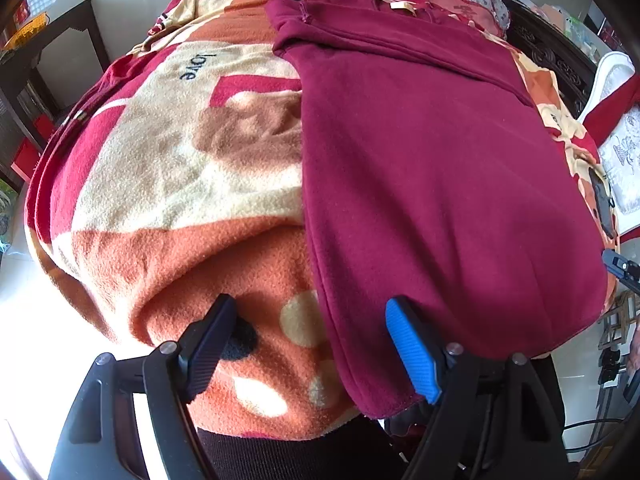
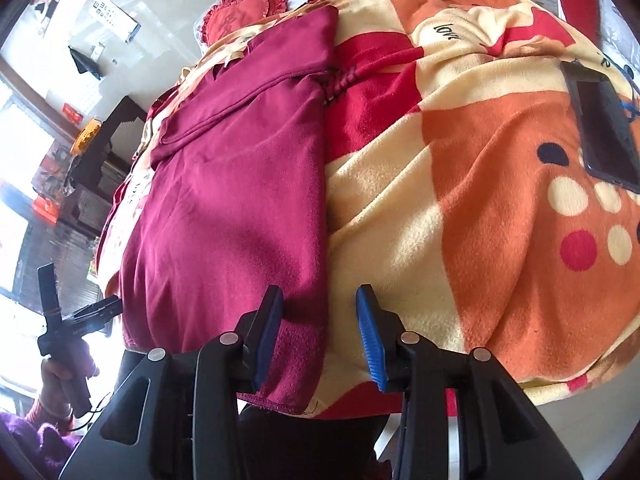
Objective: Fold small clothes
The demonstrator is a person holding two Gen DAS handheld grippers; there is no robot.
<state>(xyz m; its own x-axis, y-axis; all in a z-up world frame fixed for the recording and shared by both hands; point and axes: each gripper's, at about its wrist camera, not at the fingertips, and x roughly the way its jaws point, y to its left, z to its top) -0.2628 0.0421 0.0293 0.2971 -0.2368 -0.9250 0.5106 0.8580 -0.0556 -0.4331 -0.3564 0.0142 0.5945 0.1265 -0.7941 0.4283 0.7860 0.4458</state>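
A maroon garment (image 1: pixel 432 168) lies flat on a patterned fleece blanket (image 1: pixel 168 184), with its sleeves folded across the top. My left gripper (image 1: pixel 308 320) is open at the garment's near left corner, its jaws either side of the left edge. The right wrist view shows the same garment (image 2: pixel 236 184) on the blanket (image 2: pixel 460 200). My right gripper (image 2: pixel 320 308) is open at the near right corner, its jaws either side of the right edge. Neither gripper holds anything. The left gripper also shows at the far left of the right wrist view (image 2: pixel 80 320).
A dark phone (image 2: pixel 604 128) lies on the blanket to the right of the garment. Red cushions (image 2: pixel 244 12) sit at the far end. A dark wooden side table (image 1: pixel 52 64) stands to the left. The blanket's near edge drops off just under the grippers.
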